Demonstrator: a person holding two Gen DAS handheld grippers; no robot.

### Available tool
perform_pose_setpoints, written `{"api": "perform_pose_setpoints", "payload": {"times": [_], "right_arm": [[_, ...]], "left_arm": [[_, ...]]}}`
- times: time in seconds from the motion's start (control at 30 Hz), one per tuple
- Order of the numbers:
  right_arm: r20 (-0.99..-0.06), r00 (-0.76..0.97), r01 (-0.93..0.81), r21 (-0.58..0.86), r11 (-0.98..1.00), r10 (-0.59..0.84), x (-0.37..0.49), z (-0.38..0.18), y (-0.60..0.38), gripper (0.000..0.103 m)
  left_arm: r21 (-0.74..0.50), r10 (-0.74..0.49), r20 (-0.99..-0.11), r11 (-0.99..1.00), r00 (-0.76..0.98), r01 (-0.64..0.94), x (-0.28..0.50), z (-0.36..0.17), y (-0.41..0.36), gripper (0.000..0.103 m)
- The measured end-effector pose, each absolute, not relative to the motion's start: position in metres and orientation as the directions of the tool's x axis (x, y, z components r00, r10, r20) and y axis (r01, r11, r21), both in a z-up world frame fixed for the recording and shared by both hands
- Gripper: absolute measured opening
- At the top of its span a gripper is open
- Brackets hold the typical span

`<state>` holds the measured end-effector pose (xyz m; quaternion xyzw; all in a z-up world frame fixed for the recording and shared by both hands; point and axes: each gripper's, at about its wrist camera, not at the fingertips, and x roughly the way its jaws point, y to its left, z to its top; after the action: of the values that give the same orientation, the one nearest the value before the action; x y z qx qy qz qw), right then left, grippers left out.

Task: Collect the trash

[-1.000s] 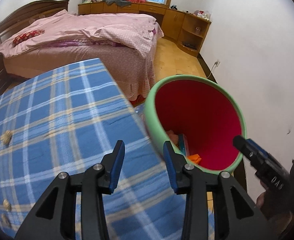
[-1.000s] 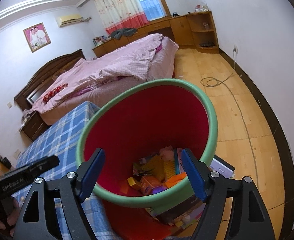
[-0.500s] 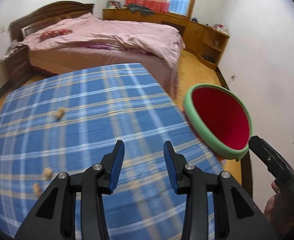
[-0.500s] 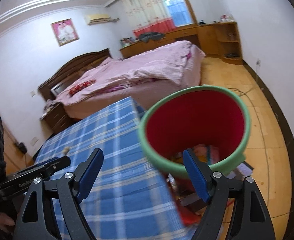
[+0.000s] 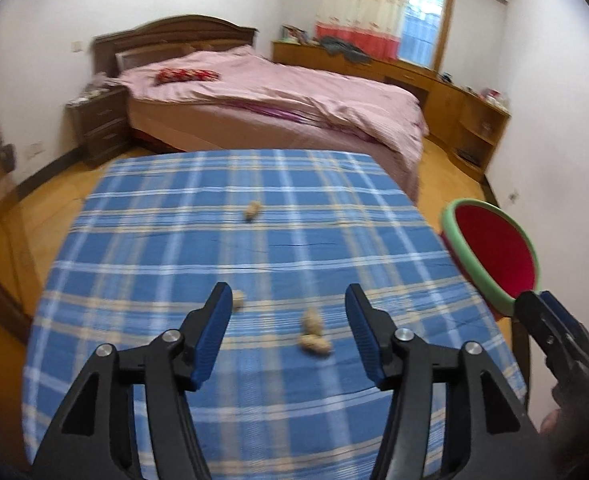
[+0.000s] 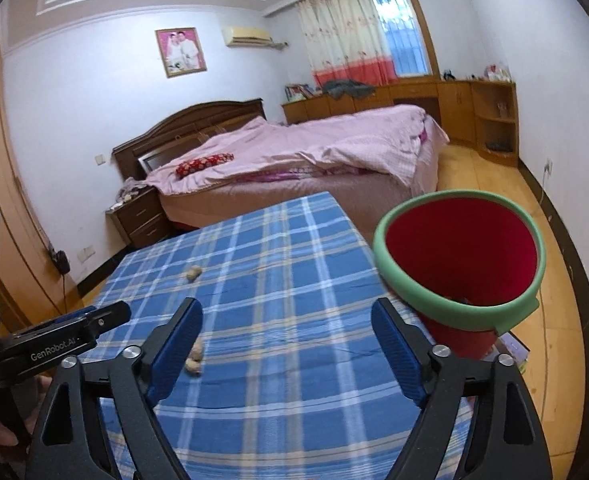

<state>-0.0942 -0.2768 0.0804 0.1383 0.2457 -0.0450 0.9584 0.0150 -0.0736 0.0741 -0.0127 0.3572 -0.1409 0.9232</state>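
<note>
Several peanut shells lie on the blue plaid tablecloth [image 5: 174,240]: a pair [image 5: 313,334] between my left fingers, one [image 5: 237,300] by the left finger, one farther off [image 5: 251,210]. My left gripper [image 5: 286,332] is open and empty above the near pair. My right gripper [image 6: 286,352] is open and empty over the table; the pair [image 6: 194,358] lies by its left finger, another shell [image 6: 193,273] lies farther off. A red bin with a green rim [image 6: 460,264] stands off the table's right edge and also shows in the left wrist view [image 5: 490,252].
A bed with pink bedding [image 6: 314,152] stands beyond the table, a nightstand [image 6: 142,216] to its left. Wooden cabinets [image 6: 454,108] line the far wall. Boxes [image 6: 512,350] lie on the floor by the bin. A white wall runs along the right.
Both grippers have swung left from the bin toward the table. The bin has moved to the right of both views and the shells have come between the left fingers, which have opened wider.
</note>
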Motion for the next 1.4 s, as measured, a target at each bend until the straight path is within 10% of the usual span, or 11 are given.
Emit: {"api": "perform_pose_setpoints", "payload": {"times": [0.63,1.4], "right_arm": [[-0.414,0.910,0.098,0.172,0.980,-0.018,-0.120,0.056,-0.225,0.095],[-0.417,0.908,0.112,0.183,0.977,-0.026,-0.123,0.050,-0.227,0.095]], "left_arm": [[-0.023,-0.038,-0.577,0.999,0.816,0.030,-0.033,0.047,-0.012,0.063],[-0.017,-0.062,-0.573,0.998,0.818,0.064,-0.039,0.044,-0.017,0.063]]}}
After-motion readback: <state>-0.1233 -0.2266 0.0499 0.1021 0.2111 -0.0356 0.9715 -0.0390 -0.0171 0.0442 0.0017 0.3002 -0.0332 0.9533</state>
